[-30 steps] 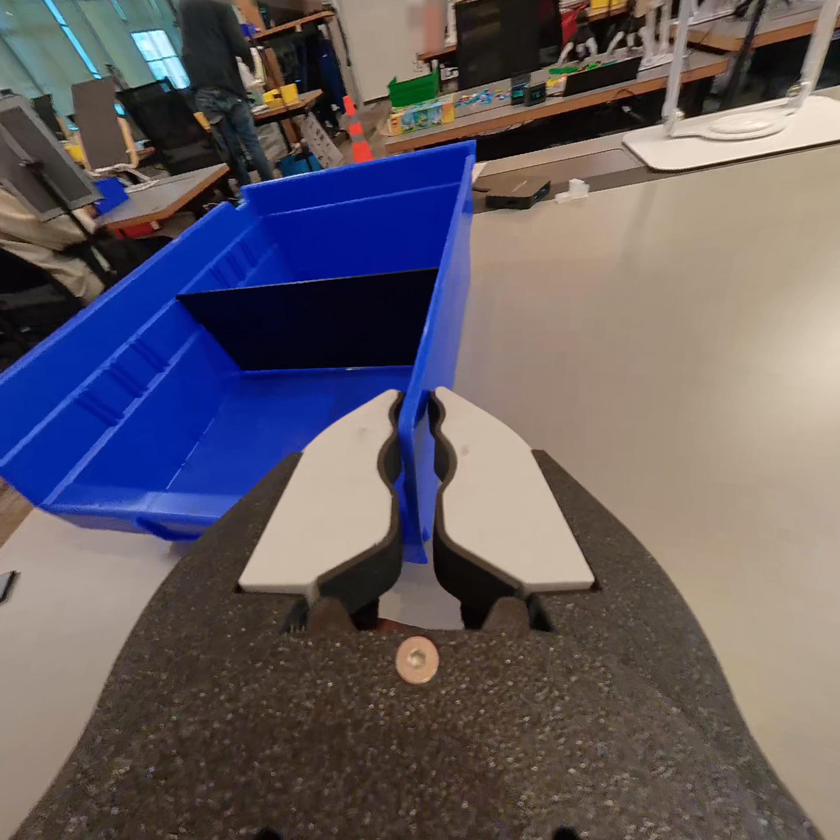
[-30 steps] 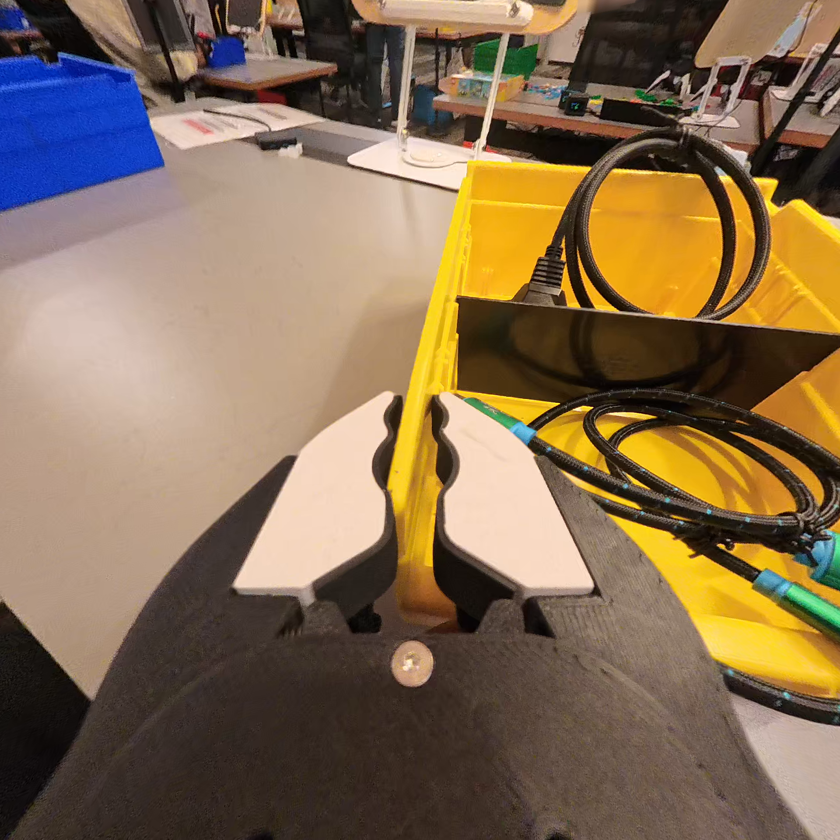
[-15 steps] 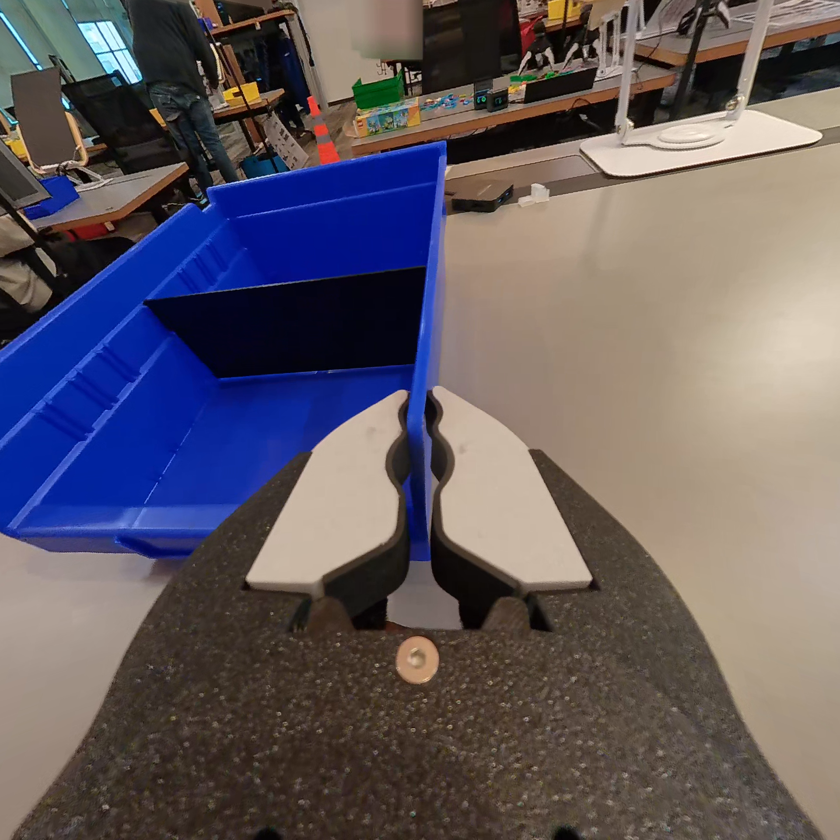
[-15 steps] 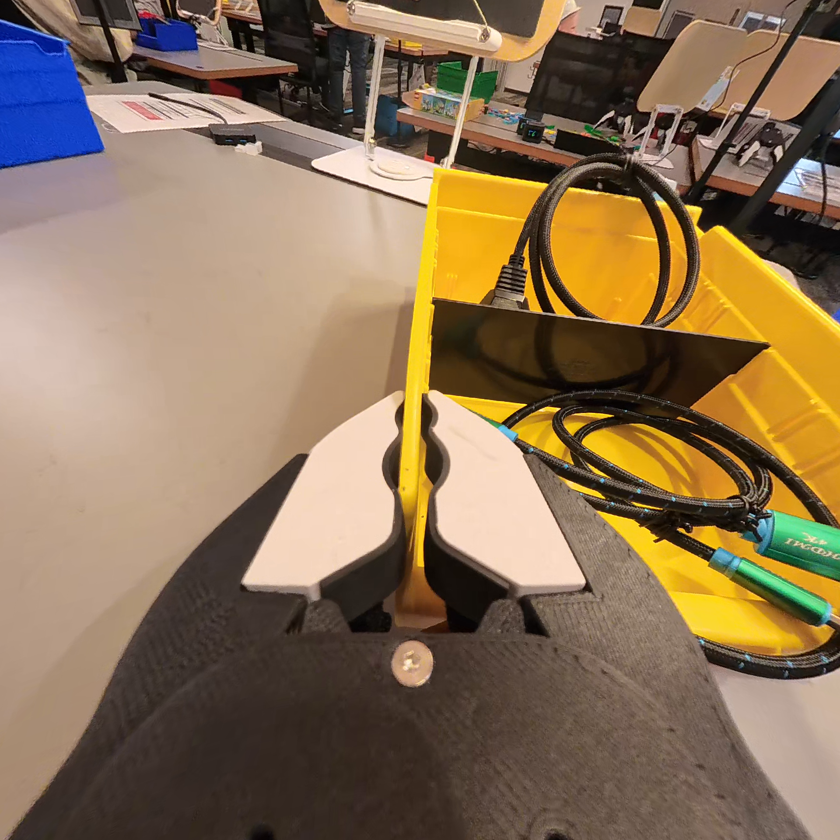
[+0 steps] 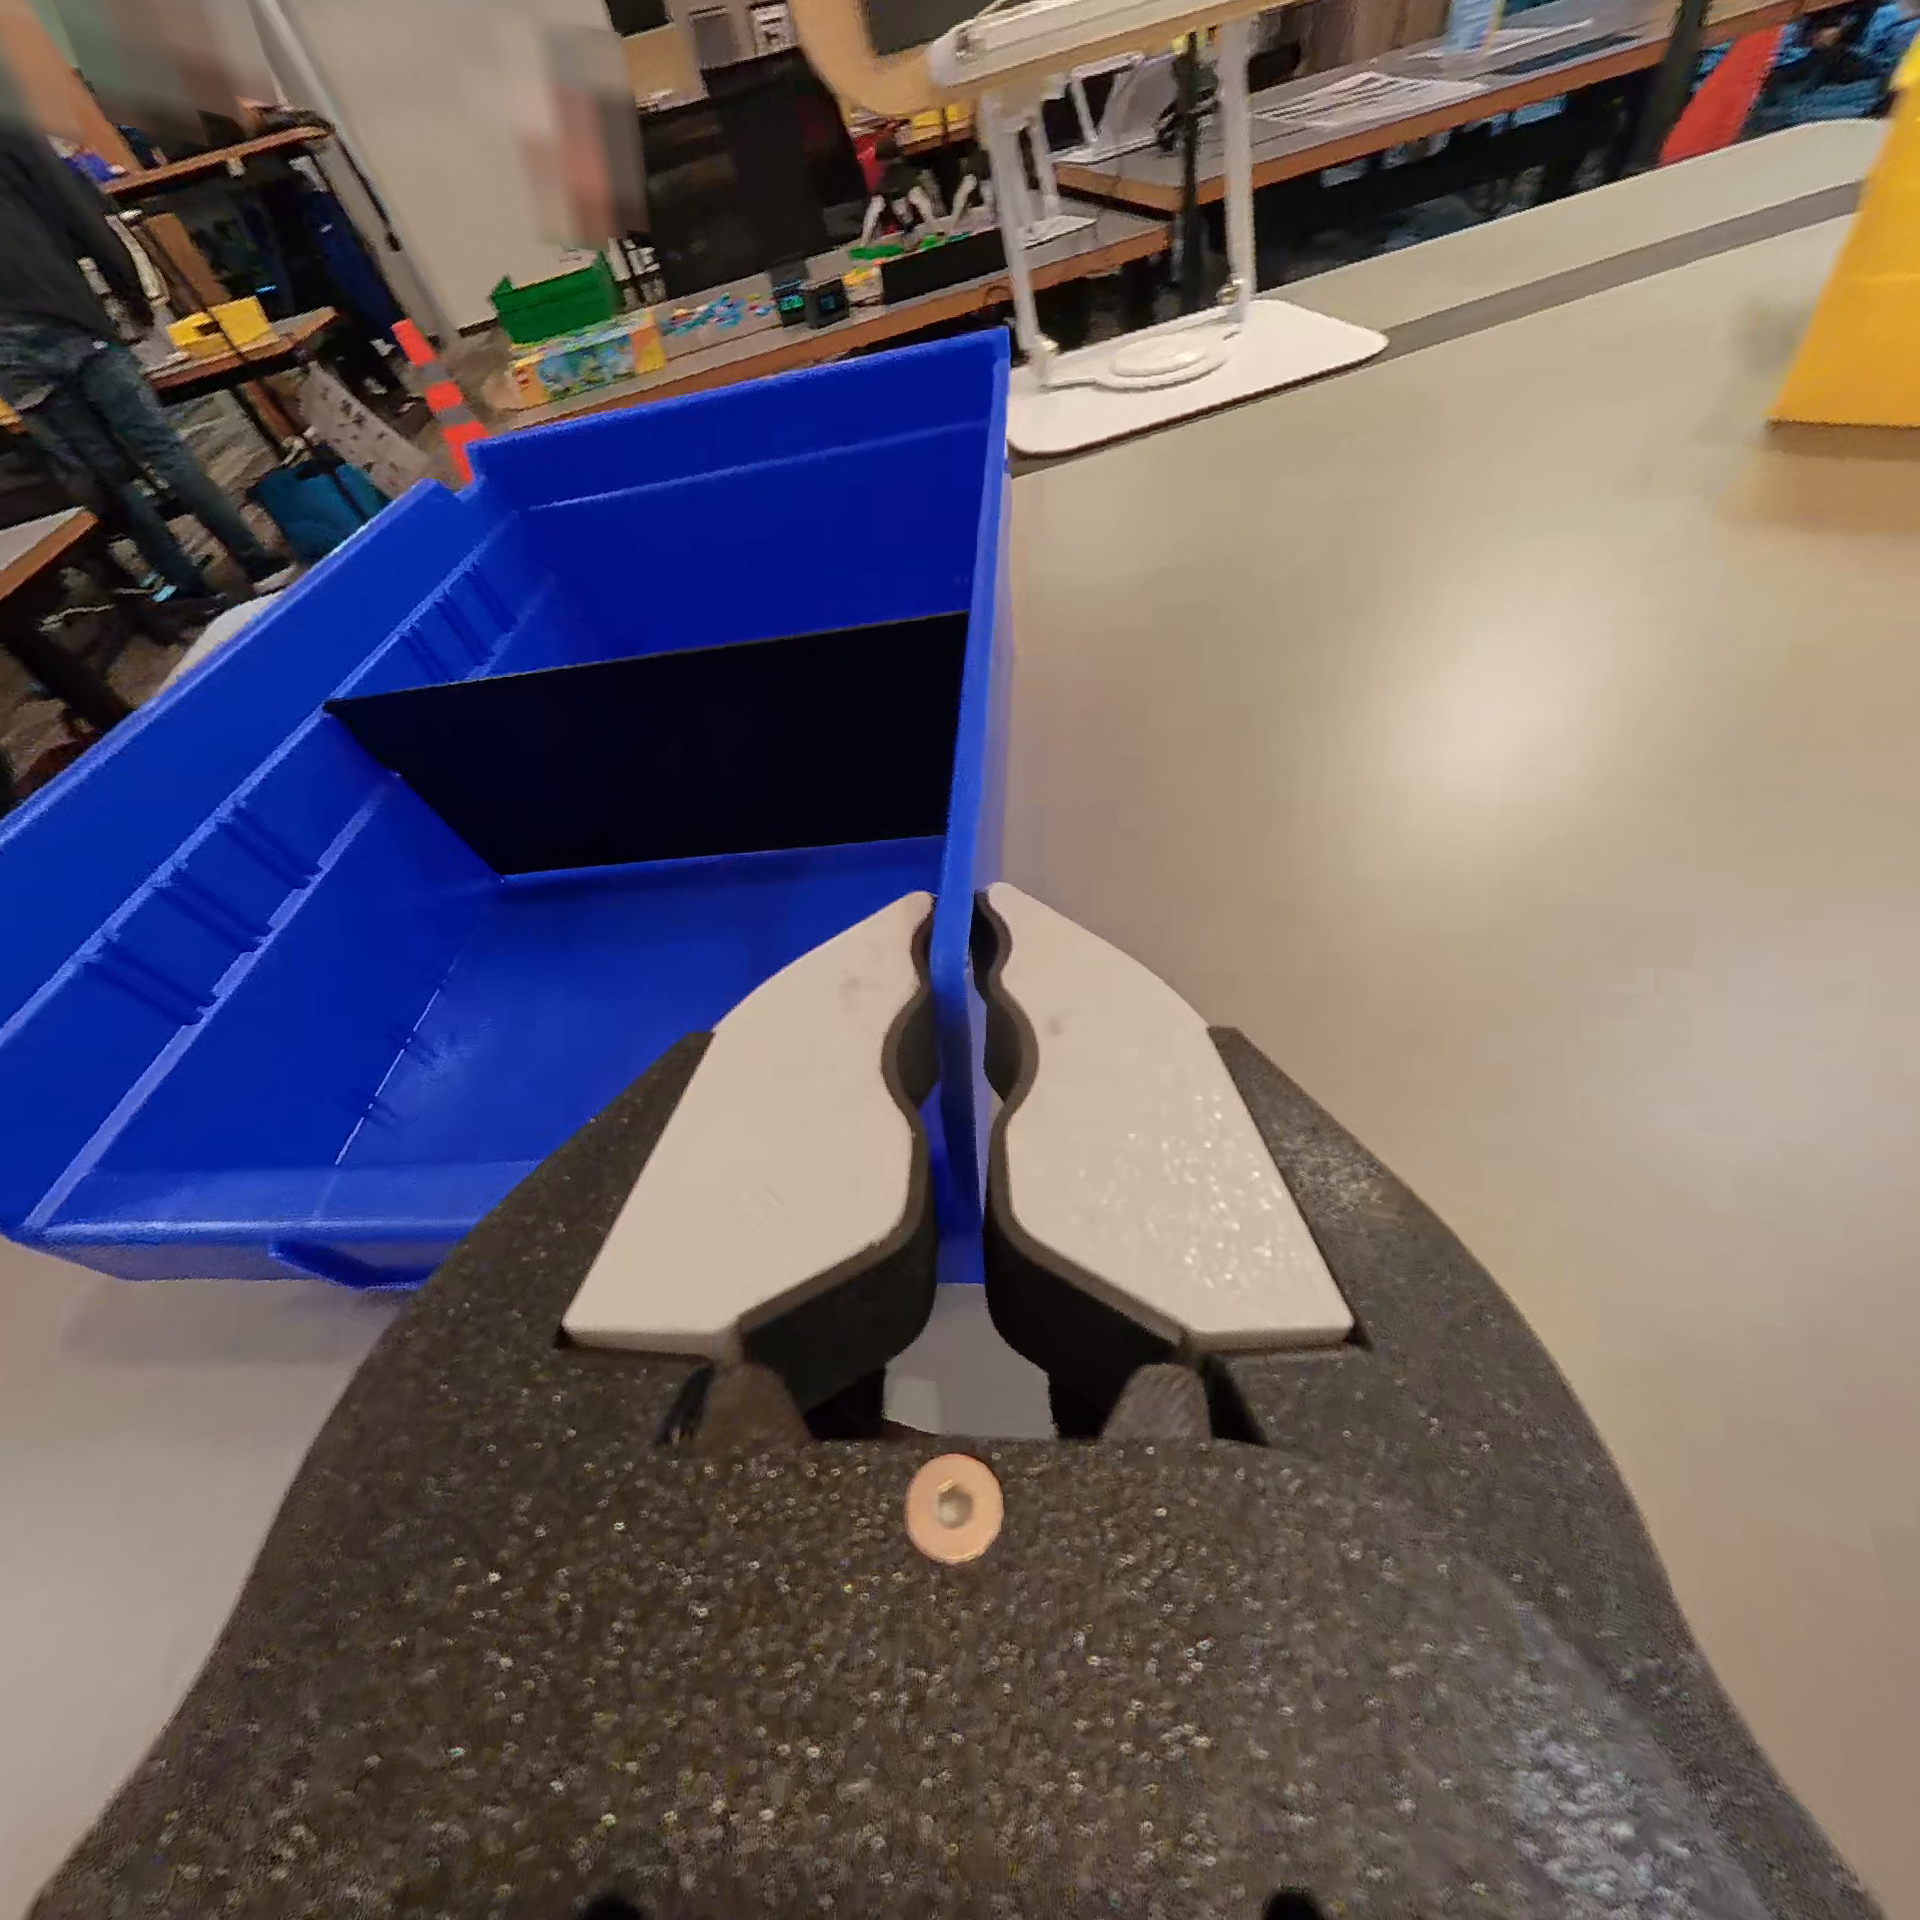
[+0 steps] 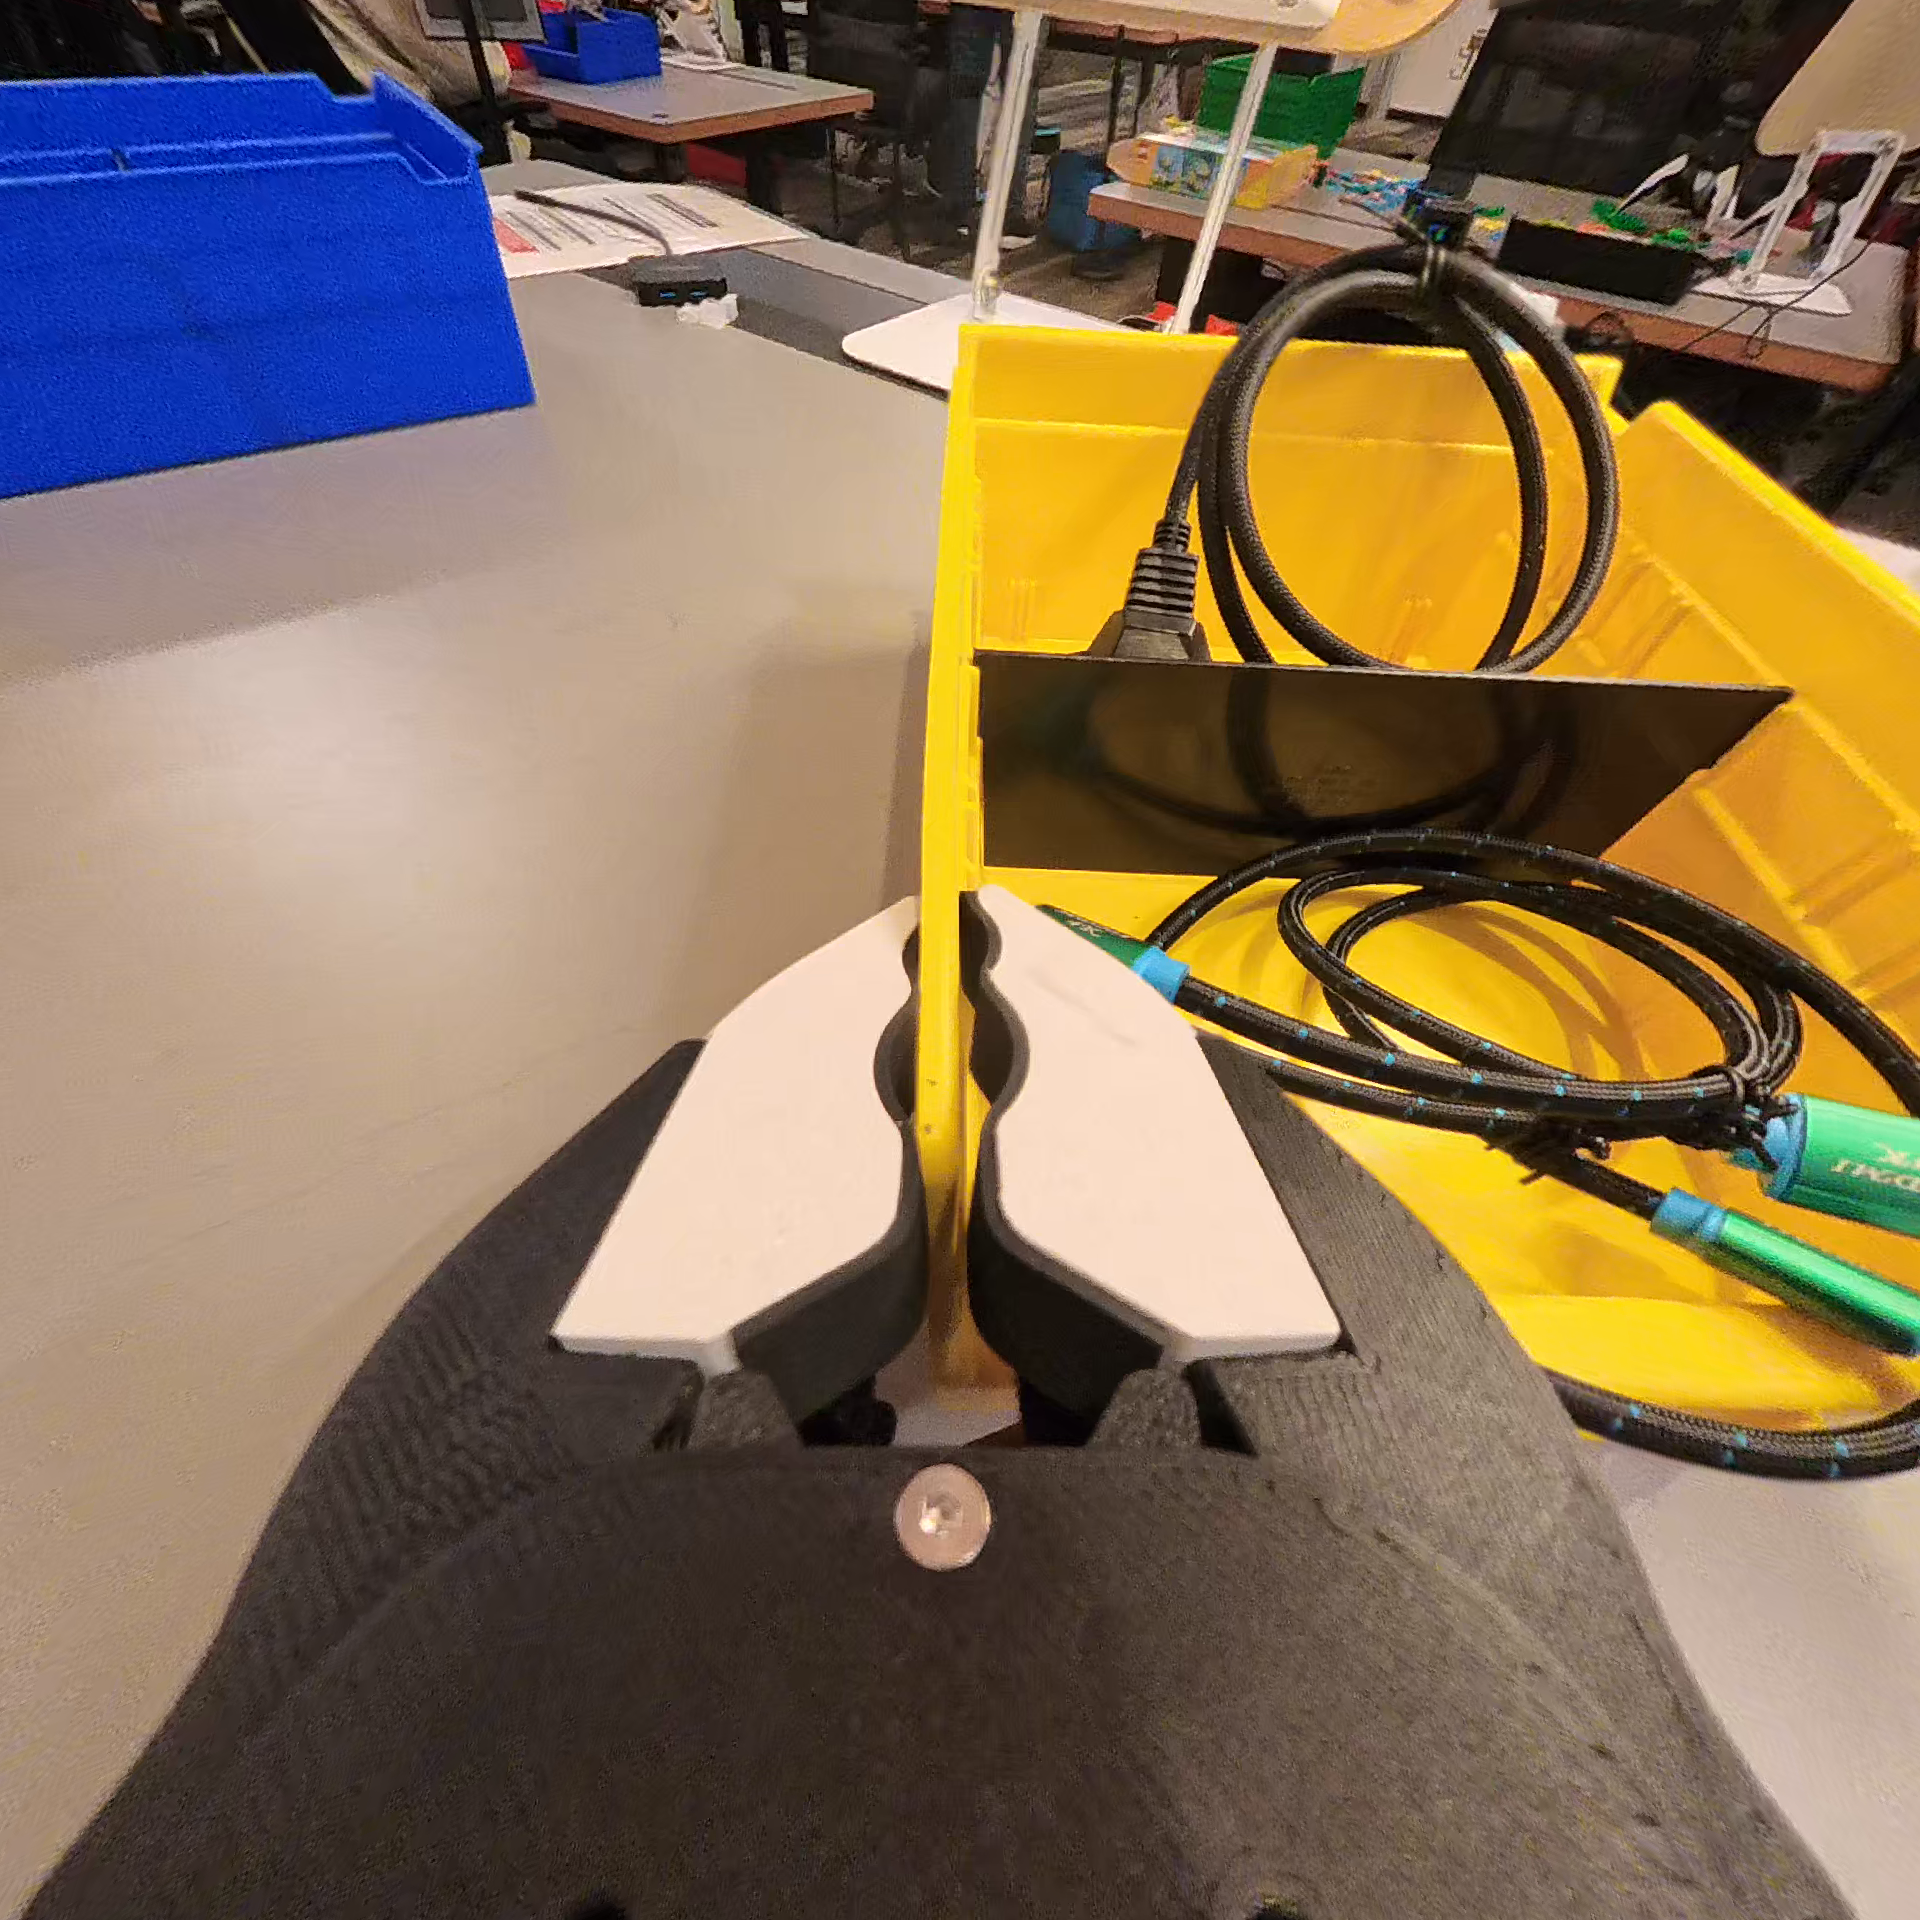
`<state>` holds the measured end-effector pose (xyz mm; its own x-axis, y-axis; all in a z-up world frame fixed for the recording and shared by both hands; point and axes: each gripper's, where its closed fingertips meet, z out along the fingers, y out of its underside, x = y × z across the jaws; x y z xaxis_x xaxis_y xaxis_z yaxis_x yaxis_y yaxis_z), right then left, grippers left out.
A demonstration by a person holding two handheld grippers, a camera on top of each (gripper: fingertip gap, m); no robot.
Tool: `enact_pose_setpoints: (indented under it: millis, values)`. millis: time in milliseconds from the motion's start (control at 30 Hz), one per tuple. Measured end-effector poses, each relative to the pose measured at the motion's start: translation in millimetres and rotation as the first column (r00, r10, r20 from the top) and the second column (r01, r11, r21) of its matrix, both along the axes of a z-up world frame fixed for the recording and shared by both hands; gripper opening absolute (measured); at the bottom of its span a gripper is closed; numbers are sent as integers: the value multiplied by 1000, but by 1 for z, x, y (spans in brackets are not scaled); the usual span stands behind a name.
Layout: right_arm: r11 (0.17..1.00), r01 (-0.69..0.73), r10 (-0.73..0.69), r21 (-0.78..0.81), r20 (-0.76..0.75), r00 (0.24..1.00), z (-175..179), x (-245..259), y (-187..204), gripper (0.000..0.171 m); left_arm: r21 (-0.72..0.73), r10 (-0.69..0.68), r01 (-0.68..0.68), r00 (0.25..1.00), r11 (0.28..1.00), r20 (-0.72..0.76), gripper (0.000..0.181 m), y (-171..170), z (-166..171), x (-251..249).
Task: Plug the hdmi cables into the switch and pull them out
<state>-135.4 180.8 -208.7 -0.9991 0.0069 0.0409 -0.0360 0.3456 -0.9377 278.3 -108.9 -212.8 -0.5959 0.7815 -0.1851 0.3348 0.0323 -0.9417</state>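
Left gripper (image 5: 956, 914), clenched on the right-hand side wall of the blue bin (image 5: 312, 1039); the wall runs straight ahead between its fingers, and the bin's black divider (image 5: 665, 748) stands ahead and to the left, with both compartments bare. Right gripper (image 6: 940, 909), likewise clenched, on the left-hand side wall of the yellow bin (image 6: 1766, 644). Just right of its fingers, in the near compartment, lies a coiled black-and-blue braided hdmi cable (image 6: 1455, 997) with green plugs (image 6: 1849, 1164); beyond the yellow bin's own dark divider (image 6: 1351, 769) a second, plain black cable (image 6: 1403, 468) stands coiled against the far wall. A small dark box (image 6: 681, 283) (possibly the switch; too small to tell) sits far ahead and to the left on the grey counter (image 6: 416, 831), which both bins stand on.

Step in hand, as judged: positioning the bins, before any plugging; no cable is held. The next move calls for releasing the bin walls, then taking a green plug squarely by its body.

Against the frames a second earlier, both grips have closed tighter on the walls, and the views have swung: the yellow bin's corner now shows at the far right of the left gripper, and the blue bin looms larger to the far left of the right one
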Motion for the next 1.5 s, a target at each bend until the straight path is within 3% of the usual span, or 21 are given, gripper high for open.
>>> enact_pose_setpoints:
  millis: [400,600,867,1133,1300,1500]
  values:
    - [998,-49,46,34,74,996,-1,-26,-63,3,-4,-272,272,962,962,3,3,45,0,-38]
    - [989,-139,132,47,119,984,-2,-23,-95,5,-1,-422,422,907,907,2,3,63,0,-42]
    - [953,-298,289,48,148,946,-2,-13,-112,7,5,-713,713,701,701,-3,4,103,0,-28]
    - [906,-422,410,42,166,897,-1,2,-114,7,60,-907,907,419,417,-30,4,152,0,3]
    - [856,-515,502,41,170,848,-1,28,-121,7,67,-952,952,303,299,-45,4,181,1,1]
    - [788,-615,601,40,170,781,-1,78,-144,7,68,-970,970,237,234,-46,4,213,0,-20]
